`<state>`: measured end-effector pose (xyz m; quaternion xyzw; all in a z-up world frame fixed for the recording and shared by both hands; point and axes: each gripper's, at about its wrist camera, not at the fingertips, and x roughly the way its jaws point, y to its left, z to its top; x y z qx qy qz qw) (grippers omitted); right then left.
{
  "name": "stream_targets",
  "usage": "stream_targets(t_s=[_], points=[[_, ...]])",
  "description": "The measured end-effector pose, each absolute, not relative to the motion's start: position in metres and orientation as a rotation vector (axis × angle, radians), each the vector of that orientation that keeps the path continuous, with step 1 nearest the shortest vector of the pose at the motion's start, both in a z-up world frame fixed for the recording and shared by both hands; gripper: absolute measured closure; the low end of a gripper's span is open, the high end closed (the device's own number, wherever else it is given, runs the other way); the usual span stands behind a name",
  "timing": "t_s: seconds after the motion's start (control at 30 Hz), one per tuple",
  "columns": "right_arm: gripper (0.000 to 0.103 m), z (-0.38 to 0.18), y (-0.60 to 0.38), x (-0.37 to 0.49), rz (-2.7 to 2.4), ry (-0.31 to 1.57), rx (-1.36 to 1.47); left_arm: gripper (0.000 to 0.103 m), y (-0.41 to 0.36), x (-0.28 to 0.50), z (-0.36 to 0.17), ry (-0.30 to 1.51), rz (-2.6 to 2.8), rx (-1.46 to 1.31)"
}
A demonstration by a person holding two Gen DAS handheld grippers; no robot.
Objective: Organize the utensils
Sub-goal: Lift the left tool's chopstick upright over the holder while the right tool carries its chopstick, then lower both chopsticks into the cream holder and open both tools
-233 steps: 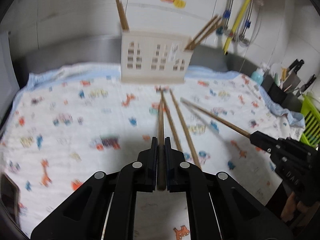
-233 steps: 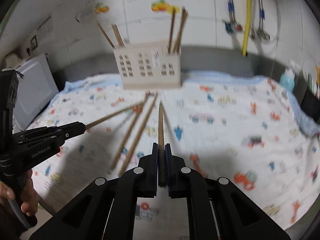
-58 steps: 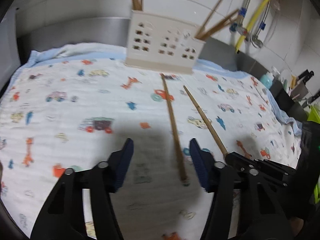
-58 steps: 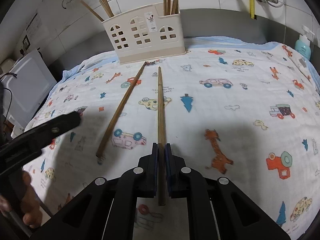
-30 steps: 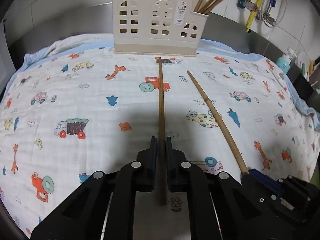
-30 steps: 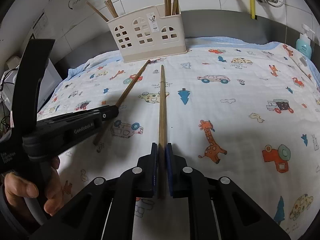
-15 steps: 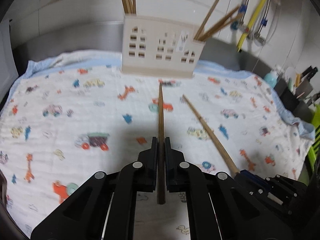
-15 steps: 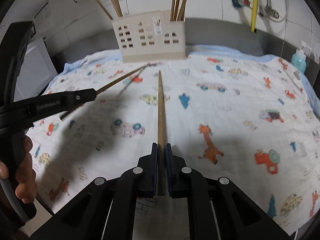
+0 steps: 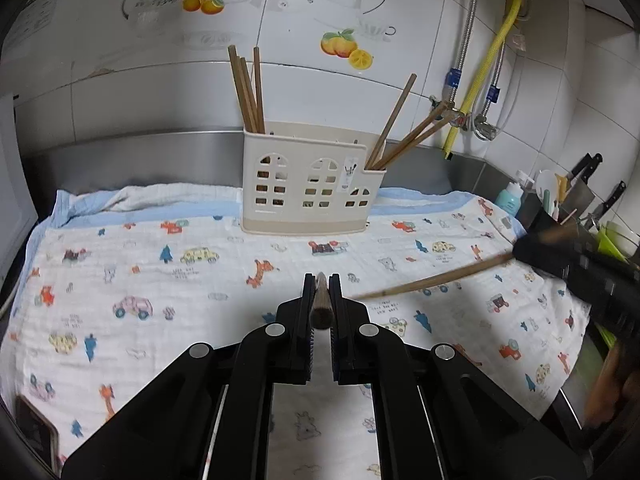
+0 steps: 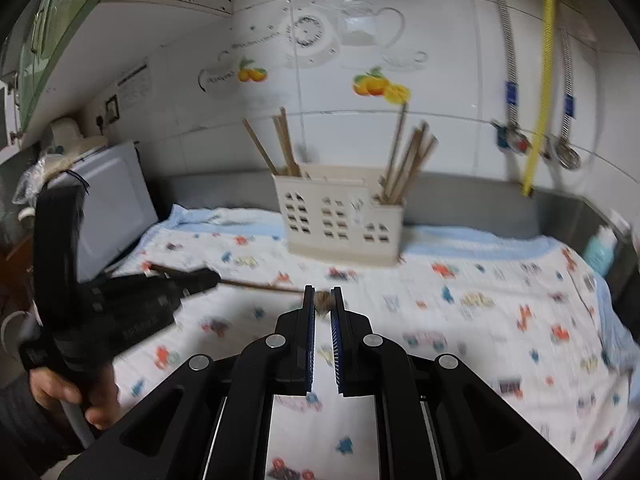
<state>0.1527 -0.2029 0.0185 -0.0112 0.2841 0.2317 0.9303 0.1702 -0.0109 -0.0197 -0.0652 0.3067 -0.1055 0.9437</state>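
Note:
A cream utensil holder [image 9: 310, 190] stands at the back of the cloth, with several brown chopsticks upright in its left and right compartments. It also shows in the right wrist view [image 10: 340, 218]. My left gripper [image 9: 320, 286] is shut on a brown chopstick [image 9: 320, 308], seen end-on, lifted above the cloth. My right gripper [image 10: 322, 300] is shut on another chopstick [image 10: 322, 301], also end-on. In the left wrist view the right gripper's chopstick [image 9: 432, 280] slants across at the right. In the right wrist view the left gripper's chopstick [image 10: 256, 285] points in from the left.
A white cloth [image 9: 160, 280] with cartoon prints covers the counter. A white appliance [image 10: 108, 208] stands at the left. A teal bottle [image 9: 509, 199], knives [image 9: 584, 172] and a green rack [image 9: 612, 244] sit at the right. Pipes and a yellow hose [image 9: 488, 68] run down the tiled wall.
Both grippers have lifted their chopsticks off the cloth and tilted them up, so each chopstick now appears end-on. No chopsticks lie on the cloth now.

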Motion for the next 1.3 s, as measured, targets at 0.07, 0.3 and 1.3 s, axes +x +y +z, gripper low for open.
stream_targets(t_s=[0.07,0.3,1.3], points=[[0.096,0.033,-0.2,0.165,0.505,0.583,-0.027,0.098,-0.008,0.174,-0.014,0.624,-0.224,-0.133],[0.096,0.093,-0.197,0.203,0.56,0.574,-0.036,0.098,-0.005,0.195,0.018,0.598,-0.251,-0.089],[0.096,0.137,-0.194,0.327,0.434,0.56,-0.121,0.098,-0.017,0.316,0.128,0.331,-0.117,0.025]])
